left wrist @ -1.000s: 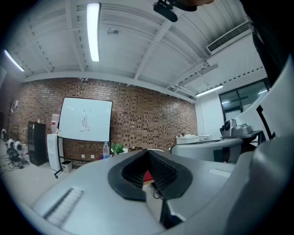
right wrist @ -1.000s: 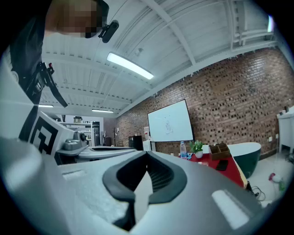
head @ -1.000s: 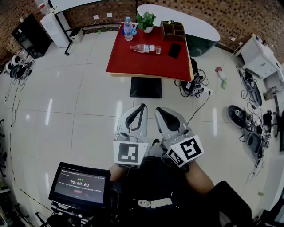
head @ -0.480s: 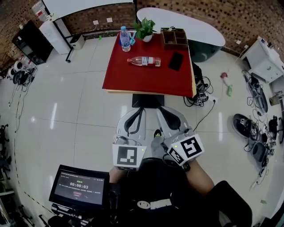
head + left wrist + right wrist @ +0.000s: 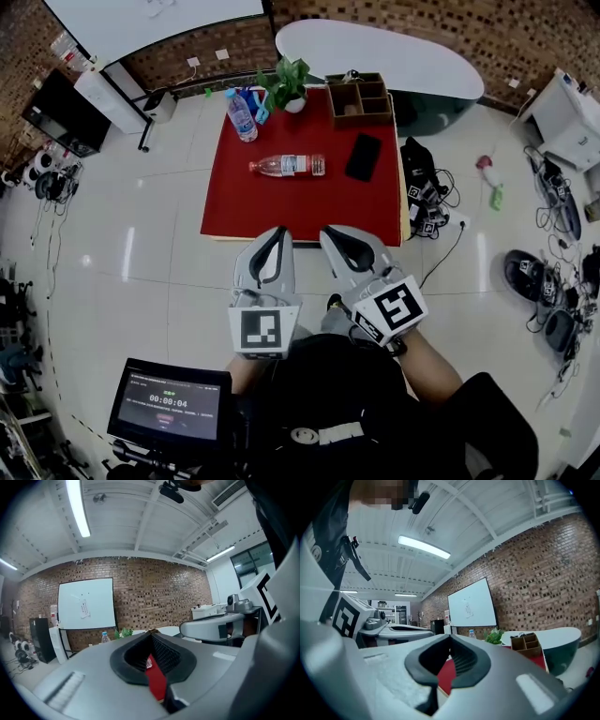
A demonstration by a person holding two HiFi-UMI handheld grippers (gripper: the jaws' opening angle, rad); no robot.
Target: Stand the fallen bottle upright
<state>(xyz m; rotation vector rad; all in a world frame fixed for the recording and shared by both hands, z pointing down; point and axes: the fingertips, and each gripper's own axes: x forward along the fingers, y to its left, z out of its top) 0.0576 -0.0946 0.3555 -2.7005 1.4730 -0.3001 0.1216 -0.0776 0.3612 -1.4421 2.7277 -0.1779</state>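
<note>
I've got both tongs side by side in front of me, level and pointing at the square red table (image 5: 281,202). The left gripper (image 5: 277,232) has its jaws closed tip to tip with nothing between them; its own view shows only the red tabletop through the dark pad hollow. It's the same for the right gripper (image 5: 329,232): jaws together, empty, just beside the left one. From the head view their tips sit about at the table's near edge. The clear plastic bottle with the red label (image 5: 288,166) lies on its side out ahead of both tips, well apart from them. It lies crosswise to the way they point and roughly in line with the gap between the two tongs. Beyond it and off to the left gripper's side stands an upright clear bottle with a blue label (image 5: 241,114), with a small green potted plant (image 5: 286,86) beside that. Ahead of the right gripper I see a flat black phone (image 5: 363,157), just right of the fallen bottle, and further on a brown wooden compartment box (image 5: 361,98).
</note>
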